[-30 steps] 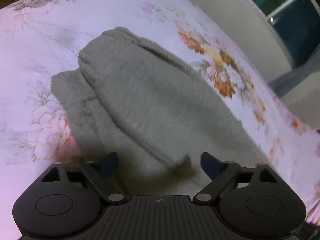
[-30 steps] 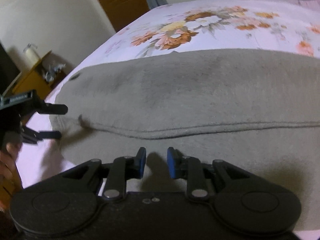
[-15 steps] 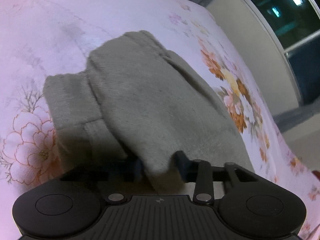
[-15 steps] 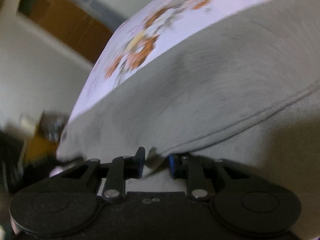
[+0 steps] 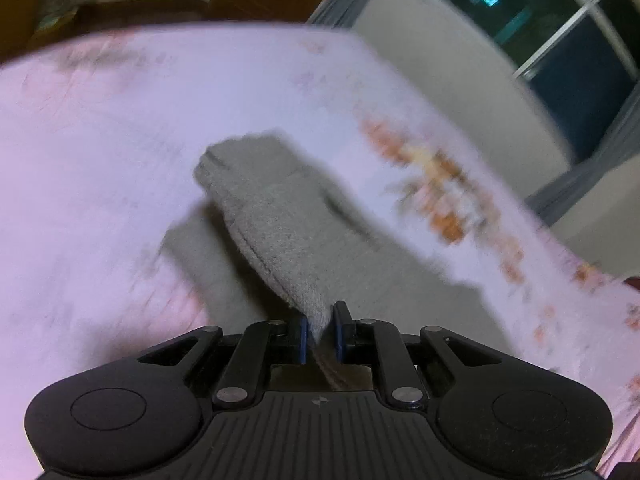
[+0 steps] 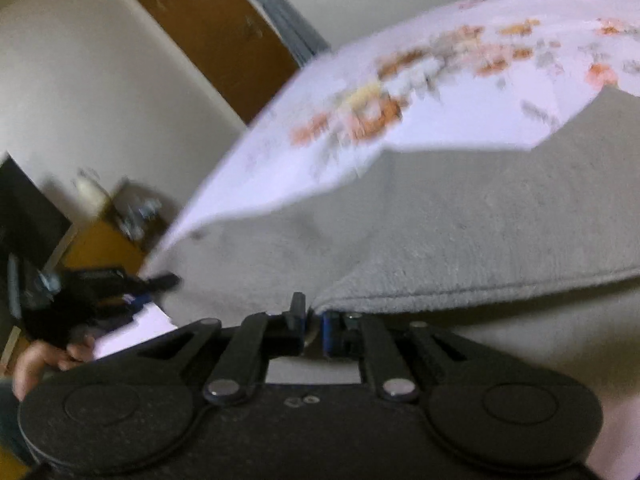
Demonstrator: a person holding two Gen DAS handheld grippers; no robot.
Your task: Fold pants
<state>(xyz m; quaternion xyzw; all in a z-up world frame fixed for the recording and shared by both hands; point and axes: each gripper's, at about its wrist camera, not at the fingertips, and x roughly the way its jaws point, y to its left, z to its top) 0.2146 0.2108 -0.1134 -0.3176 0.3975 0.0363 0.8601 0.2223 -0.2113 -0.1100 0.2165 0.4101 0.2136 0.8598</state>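
i see through two wrist cameras, and both pictures are blurred. in the left wrist view, my left gripper (image 5: 319,330) sits at the bottom centre, its blue-padded jaws drawn almost together and pinching a narrow edge of the grey pants (image 5: 276,224). those jaws have just been closing, and the cloth is caught between them. from the pinch the fabric rises as a lifted ridge running up and to the left, ending in a rounded, bunched end. more grey cloth lies flat underneath it on the bedsheet (image 5: 100,152), which is pale pink with orange flowers along its right side. beyond the bed, at the upper right, stands a pale wall with a dark window (image 5: 552,24).

in the right wrist view, at the far left, a person's hand (image 6: 44,356) holds the left gripper, small and dark, its tips touching the pants' far left corner. at the bottom centre my right gripper (image 6: 310,322) has its jaws nearly together, clamped on a seamed edge of the pants. they too have just been closing. the cloth spreads up and to the right from the pinch as a broad grey sheet, raised off the lower layer. behind it the flowered bedsheet slopes away, with a brown door (image 6: 216,36) at the upper left.
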